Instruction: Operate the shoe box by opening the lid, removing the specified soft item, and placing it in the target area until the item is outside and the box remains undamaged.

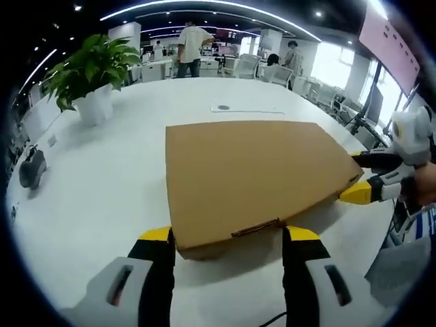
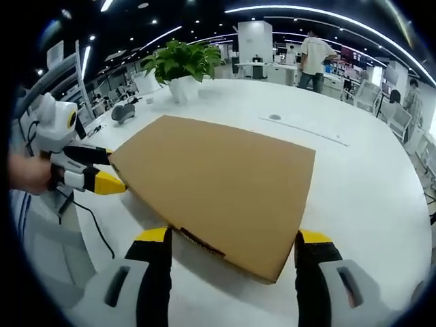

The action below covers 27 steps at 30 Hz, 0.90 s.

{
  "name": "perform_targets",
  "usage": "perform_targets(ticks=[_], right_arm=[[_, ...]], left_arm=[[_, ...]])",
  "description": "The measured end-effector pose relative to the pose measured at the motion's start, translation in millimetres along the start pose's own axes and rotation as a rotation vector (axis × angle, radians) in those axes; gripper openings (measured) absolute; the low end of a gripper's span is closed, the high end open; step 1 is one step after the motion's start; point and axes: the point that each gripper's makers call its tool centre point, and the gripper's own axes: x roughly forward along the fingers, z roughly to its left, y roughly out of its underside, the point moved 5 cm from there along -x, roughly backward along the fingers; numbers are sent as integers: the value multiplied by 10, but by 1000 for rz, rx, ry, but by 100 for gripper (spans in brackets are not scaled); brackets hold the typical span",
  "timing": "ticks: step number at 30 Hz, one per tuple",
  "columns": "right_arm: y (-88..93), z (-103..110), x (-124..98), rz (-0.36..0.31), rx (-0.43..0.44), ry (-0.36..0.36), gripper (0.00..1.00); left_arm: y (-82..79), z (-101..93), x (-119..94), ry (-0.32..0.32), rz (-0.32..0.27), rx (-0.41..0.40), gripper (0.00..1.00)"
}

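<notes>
1. One broad white table [image 1: 102, 184] carries the whole scene, stretching back toward an open office where several people stand or sit among desks.

2. One brown cardboard shoe box [image 1: 252, 177] lies flat near the table's front edge, its lid shut and a small tab notch showing in the near edge. It looks light and fairly stiff, with a matte skin that should not slip, though thin card creases easily if squeezed or levered hard. A sound hold would seem to be the lid's lip at an edge or corner, lifted gently. The soft item is presumably inside, hidden.

3. The left gripper [image 1: 228, 235] faces the box's near edge, jaws apart and straddling that edge at both sides. Whether the tips touch the card is hard to tell.

4. The right gripper [image 2: 235, 238] sits at an adjoining side, jaws likewise spread wide to either side of a box corner, gripping nothing. In the left gripper view it reaches in from the right, yellow tips against the box's far right corner.

5. One potted green plant [image 1: 92, 78] in a white pot stands well apart at the table's far side.

6. One small dark device [image 1: 32, 168] rests near the table's edge, beside the plant's end.
</notes>
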Motion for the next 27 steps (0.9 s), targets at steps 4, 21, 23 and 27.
perform_targets(ticks=[4, 21, 23, 27], right_arm=[[-86, 7, -107, -42, 121, -14, 71], [-247, 118, -524, -170, 499, -166, 86], [-222, 138, -566, -172, 522, -191, 91], [-219, 104, -675, -213, 558, -172, 90]], left_arm=[[-53, -6, -102, -8, -29, 18, 63], [-232, -143, -591, 148, -196, -602, 81], [-247, -114, -678, 148, -256, -689, 70], [-171, -103, -739, 178, -252, -829, 87]])
